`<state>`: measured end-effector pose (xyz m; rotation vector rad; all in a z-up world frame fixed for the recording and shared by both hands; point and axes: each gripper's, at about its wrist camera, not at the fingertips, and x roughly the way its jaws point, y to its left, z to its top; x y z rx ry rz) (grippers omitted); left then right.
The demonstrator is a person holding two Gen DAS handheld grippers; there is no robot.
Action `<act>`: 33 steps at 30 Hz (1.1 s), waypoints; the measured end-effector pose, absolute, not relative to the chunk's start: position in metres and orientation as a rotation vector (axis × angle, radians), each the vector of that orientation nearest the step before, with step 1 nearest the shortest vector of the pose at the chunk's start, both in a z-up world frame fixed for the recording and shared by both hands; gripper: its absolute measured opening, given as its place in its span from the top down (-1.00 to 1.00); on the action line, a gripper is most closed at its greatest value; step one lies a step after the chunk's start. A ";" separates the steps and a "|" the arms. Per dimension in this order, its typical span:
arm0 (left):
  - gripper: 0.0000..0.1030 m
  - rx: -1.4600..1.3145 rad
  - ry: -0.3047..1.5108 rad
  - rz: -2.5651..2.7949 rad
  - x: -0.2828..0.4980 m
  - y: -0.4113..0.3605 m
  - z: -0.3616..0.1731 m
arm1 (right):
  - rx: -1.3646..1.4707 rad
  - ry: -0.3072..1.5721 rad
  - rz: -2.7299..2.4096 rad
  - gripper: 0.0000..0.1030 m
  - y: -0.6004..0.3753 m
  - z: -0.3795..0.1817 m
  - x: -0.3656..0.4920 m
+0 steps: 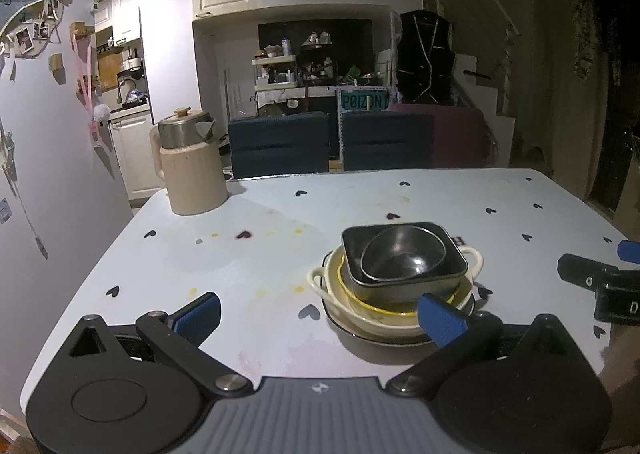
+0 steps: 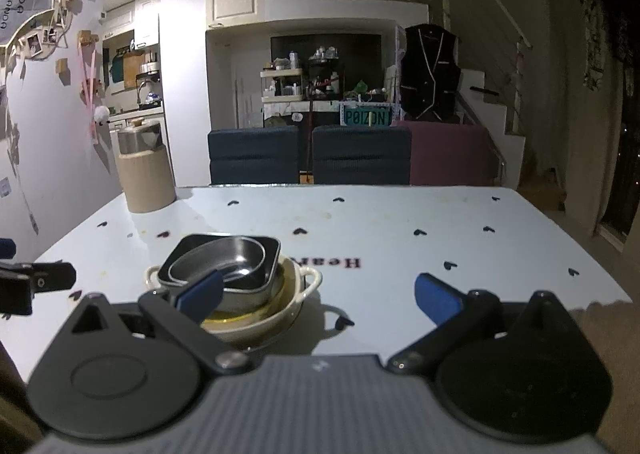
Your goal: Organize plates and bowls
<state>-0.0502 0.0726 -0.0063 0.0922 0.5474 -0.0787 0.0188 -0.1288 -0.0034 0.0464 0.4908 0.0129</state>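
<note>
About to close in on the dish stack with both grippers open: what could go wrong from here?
1. The round metal bowl sits tilted in the black square dish; bumping it could slide it out.
2. The stack leans on a yellow-rimmed bowl inside the cream handled dish; lifting only the lower dish may topple everything.
3. The left gripper and right gripper approach closely and could collide.

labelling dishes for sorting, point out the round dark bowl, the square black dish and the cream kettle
round dark bowl [image 1: 404,254], left wrist view, inner wall
square black dish [image 1: 408,286], left wrist view, near outer wall
cream kettle [image 1: 194,178], left wrist view, body front
</note>
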 end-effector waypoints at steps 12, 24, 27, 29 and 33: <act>-1.00 0.102 0.574 -0.080 -0.047 0.068 -0.014 | 0.053 0.505 -0.008 -0.99 -0.137 -0.010 0.015; -1.00 0.107 0.576 -0.072 -0.046 0.067 -0.014 | 0.028 0.483 -0.003 -0.99 -0.134 -0.009 0.010; -1.00 0.107 0.576 -0.073 -0.046 0.068 -0.014 | 0.026 0.482 -0.002 -0.99 -0.133 -0.010 0.010; -1.00 0.107 0.576 -0.072 -0.046 0.067 -0.014 | 0.025 0.482 -0.001 -0.99 -0.133 -0.010 0.011; -1.00 0.107 0.577 -0.073 -0.046 0.067 -0.014 | 0.026 0.482 -0.001 -0.99 -0.132 -0.010 0.010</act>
